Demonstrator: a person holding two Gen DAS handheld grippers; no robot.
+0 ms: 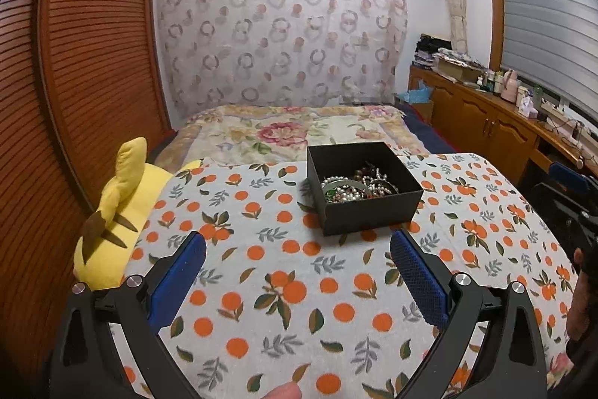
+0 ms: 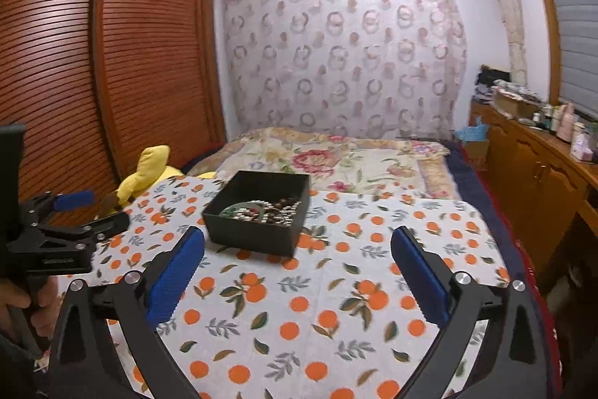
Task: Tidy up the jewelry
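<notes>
A black open box [image 1: 368,210] [image 2: 258,232] stands on the orange-print cloth [image 1: 261,287] [image 2: 336,305]. Inside lies a heap of jewelry [image 1: 355,187] [image 2: 265,210]: pearl strands, dark beads and a green bangle. My left gripper [image 1: 298,245] hovers over the cloth on the near side of the box, open, with nothing between its blue pads. My right gripper [image 2: 298,242] is also open and empty, with the box just beyond its left finger. In the right wrist view the left gripper [image 2: 71,208] shows from the side at the left edge, held by a hand [image 2: 22,305].
A yellow plush toy [image 1: 119,212] [image 2: 149,171] lies at the cloth's far left edge. Beyond it is a floral bedspread [image 1: 291,133] and a slatted wooden wardrobe [image 1: 93,62]. A wooden cabinet [image 1: 486,122] with bottles runs along the right wall.
</notes>
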